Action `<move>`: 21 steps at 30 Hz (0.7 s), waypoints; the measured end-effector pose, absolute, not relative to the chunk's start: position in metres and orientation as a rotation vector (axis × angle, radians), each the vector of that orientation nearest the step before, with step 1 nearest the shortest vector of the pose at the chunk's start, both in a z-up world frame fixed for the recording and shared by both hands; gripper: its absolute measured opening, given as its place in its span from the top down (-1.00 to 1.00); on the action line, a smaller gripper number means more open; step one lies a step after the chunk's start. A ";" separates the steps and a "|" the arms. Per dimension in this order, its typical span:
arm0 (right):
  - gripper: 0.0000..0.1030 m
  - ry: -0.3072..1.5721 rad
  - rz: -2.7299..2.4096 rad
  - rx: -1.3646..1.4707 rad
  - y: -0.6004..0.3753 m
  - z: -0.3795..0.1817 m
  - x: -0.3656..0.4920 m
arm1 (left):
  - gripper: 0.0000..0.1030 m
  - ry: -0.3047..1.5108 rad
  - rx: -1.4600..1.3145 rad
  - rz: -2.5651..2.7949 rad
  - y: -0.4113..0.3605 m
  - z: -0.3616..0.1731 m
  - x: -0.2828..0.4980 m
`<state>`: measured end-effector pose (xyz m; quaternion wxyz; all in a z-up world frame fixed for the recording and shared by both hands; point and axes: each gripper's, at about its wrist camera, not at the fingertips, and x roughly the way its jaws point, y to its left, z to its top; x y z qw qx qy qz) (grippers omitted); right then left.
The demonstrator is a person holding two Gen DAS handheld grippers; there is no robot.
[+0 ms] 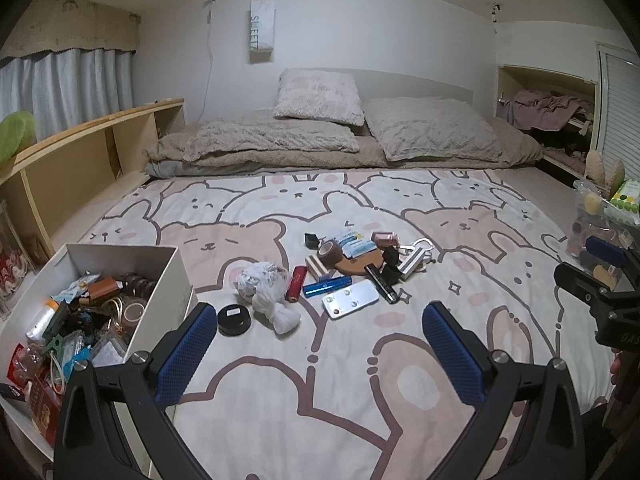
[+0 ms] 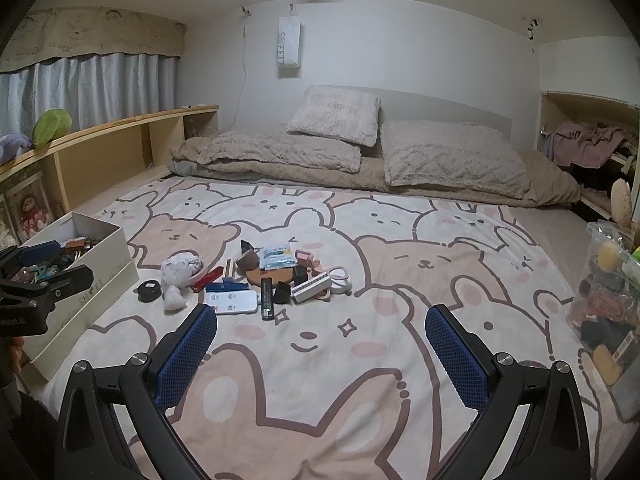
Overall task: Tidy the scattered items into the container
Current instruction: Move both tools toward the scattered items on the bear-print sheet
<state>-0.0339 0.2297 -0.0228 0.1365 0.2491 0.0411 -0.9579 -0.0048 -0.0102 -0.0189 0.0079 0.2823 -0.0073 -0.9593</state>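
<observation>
We hold the left hand-held gripper (image 1: 320,328) and right hand-held gripper (image 2: 320,330) low over the bed (image 1: 360,380), both spread wide and empty. At left sits the white box (image 1: 160,276), already crowded with odds and ends. Beyond our fingers the scattered items (image 1: 348,268) lie clustered mid-blanket: black round tin (image 1: 234,319), white cloth (image 1: 266,294), blue tube (image 1: 326,286).

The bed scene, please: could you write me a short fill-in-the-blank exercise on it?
1. Both tongs, left tongs and right tongs, are ____.
2. The white box sits to the ____ of the scattered pile.
3. The round black tin lies on the ____.
4. The blue tube lies beside a ____ one.

Answers: open; left; blanket; red
</observation>
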 end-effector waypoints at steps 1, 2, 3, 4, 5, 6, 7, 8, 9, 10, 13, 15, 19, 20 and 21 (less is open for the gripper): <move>-1.00 0.119 -2.772 0.727 0.230 -0.023 -0.034 | -1.00 -0.020 0.894 -2.994 -0.010 -0.021 -0.006; -1.00 0.118 -2.768 0.733 0.230 -0.025 -0.035 | -1.00 -0.017 0.904 -2.991 -0.011 -0.023 -0.007; -1.00 0.117 -2.764 0.739 0.229 -0.026 -0.036 | -1.00 -0.013 0.915 -2.987 -0.012 -0.024 -0.008; -1.00 0.116 -2.759 0.748 0.229 -0.027 -0.037 | -1.00 -0.011 0.923 -2.985 -0.012 -0.024 -0.009; -1.00 0.116 -2.755 0.755 0.229 -0.028 -0.039 | -1.00 -0.009 0.929 -2.983 -0.013 -0.025 -0.010; -1.00 0.117 -2.751 0.761 0.228 -0.029 -0.041 | -1.00 -0.007 0.935 -2.980 -0.015 -0.026 -0.011; -1.00 0.118 -2.746 0.765 0.227 -0.029 -0.042 | -1.00 -0.005 0.939 -2.975 -0.017 -0.027 -0.012; -1.00 0.119 -2.740 0.769 0.226 -0.030 -0.044 | -1.00 -0.003 0.941 -2.969 -0.018 -0.028 -0.014; -1.00 0.123 -2.737 0.772 0.226 -0.031 -0.045 | -1.00 -0.001 0.943 -2.964 -0.020 -0.028 -0.016; -1.00 0.127 -2.735 0.773 0.225 -0.031 -0.046 | -1.00 -0.001 0.947 -2.960 -0.023 -0.029 -0.019; -1.00 0.142 -2.724 0.773 0.222 -0.031 -0.051 | -1.00 -0.010 0.950 -2.950 -0.027 -0.028 -0.025; -1.00 0.145 -2.711 0.779 0.220 -0.033 -0.055 | -1.00 -0.008 0.952 -2.950 -0.032 -0.027 -0.030; -1.00 0.134 -2.692 0.794 0.217 -0.038 -0.065 | -1.00 -0.006 0.958 -2.943 -0.038 -0.027 -0.042; -1.00 0.133 -2.685 0.799 0.216 -0.040 -0.069 | -1.00 -0.012 0.960 -2.940 -0.039 -0.028 -0.045; -1.00 0.137 -2.682 0.804 0.215 -0.042 -0.071 | -1.00 -0.025 0.963 -2.936 -0.041 -0.029 -0.049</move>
